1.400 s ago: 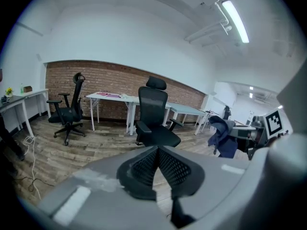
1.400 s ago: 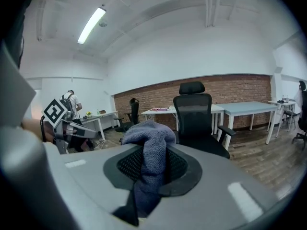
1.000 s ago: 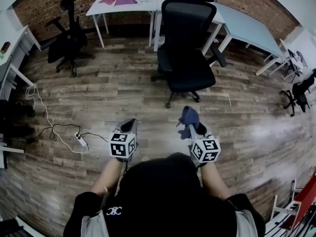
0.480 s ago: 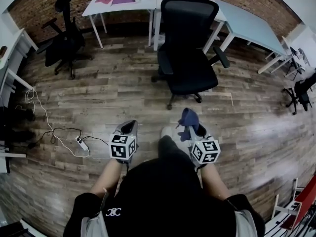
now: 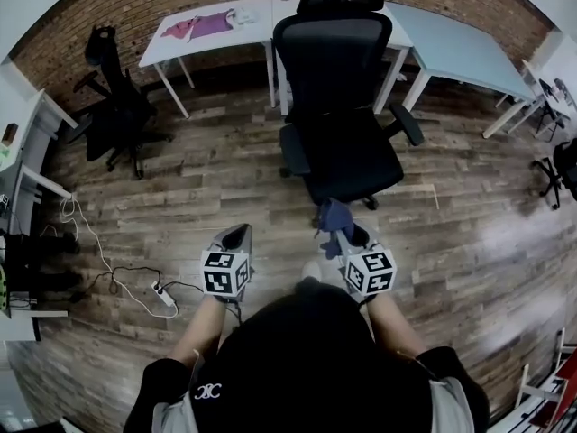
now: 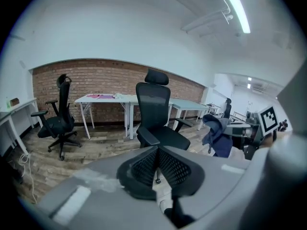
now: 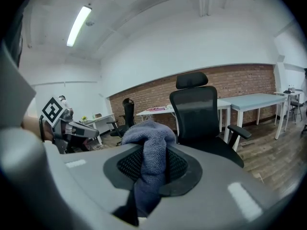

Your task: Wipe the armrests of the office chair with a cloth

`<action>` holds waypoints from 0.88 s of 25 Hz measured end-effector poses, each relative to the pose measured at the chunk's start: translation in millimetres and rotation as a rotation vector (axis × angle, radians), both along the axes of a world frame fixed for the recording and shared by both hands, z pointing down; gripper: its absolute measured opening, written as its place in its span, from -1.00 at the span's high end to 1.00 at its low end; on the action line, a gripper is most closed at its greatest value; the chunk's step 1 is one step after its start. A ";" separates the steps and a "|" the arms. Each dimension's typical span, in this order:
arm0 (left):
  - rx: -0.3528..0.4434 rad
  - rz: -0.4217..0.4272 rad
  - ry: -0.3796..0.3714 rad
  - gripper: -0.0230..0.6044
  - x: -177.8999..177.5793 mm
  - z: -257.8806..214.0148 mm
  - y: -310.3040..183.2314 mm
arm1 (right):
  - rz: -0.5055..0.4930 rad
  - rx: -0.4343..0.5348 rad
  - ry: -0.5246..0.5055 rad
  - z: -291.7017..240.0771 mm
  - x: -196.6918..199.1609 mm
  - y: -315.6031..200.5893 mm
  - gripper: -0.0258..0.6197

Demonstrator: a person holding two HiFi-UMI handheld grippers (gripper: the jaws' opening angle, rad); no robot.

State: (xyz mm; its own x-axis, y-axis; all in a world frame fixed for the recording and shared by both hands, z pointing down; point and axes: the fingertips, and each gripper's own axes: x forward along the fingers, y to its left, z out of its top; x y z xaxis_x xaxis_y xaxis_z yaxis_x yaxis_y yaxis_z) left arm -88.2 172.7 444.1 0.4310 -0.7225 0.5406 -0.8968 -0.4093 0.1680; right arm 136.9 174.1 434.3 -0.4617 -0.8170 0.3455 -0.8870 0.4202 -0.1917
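A black office chair (image 5: 338,106) with a headrest faces me just ahead, its left armrest (image 5: 293,151) and right armrest (image 5: 407,124) bare. The same chair (image 6: 156,121) shows in the left gripper view and again as the chair (image 7: 204,123) in the right gripper view. My right gripper (image 5: 343,233) is shut on a blue cloth (image 5: 335,217), which bulges up between the jaws as the cloth (image 7: 149,159). It hovers short of the seat's front edge. My left gripper (image 5: 236,238) is shut and holds nothing, to the left of the chair.
White tables (image 5: 225,27) stand behind the chair against a brick wall, with pink fabric (image 5: 203,25) on one. A second black chair (image 5: 113,111) sits at the far left. A power strip with cable (image 5: 162,293) lies on the wooden floor at my left.
The office chair has come closer and larger in the head view as I stepped forward. Both grippers keep their pose, the cloth still held in the right one.
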 end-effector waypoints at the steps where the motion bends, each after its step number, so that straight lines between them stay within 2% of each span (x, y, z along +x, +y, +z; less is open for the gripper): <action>1: -0.006 -0.003 0.002 0.91 5.9 -0.6 -8.8 | -0.006 -0.009 -0.002 2.9 4.4 -8.4 0.66; 6: -0.061 -0.031 0.010 0.91 28.7 5.9 -42.7 | -0.043 -0.048 0.004 14.0 27.7 -46.3 0.66; 12: -0.063 -0.091 0.036 0.91 48.7 3.4 -79.4 | -0.136 -0.080 0.026 25.3 38.4 -83.2 0.66; 15: -0.074 -0.084 0.033 0.91 59.5 6.0 -85.7 | -0.180 -0.081 0.040 26.8 35.8 -95.7 0.66; 22: -0.093 -0.107 0.024 0.91 54.3 16.7 -97.9 | -0.218 -0.115 0.047 43.2 31.2 -111.9 0.66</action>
State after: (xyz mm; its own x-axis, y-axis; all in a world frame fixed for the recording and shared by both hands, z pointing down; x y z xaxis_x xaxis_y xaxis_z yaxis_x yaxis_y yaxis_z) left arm -33.9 74.8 460.9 0.3676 -0.7121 0.5981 -0.9298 -0.2929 0.2227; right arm 168.1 62.2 477.6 -0.6037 -0.6540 0.4559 -0.7869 0.5804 -0.2095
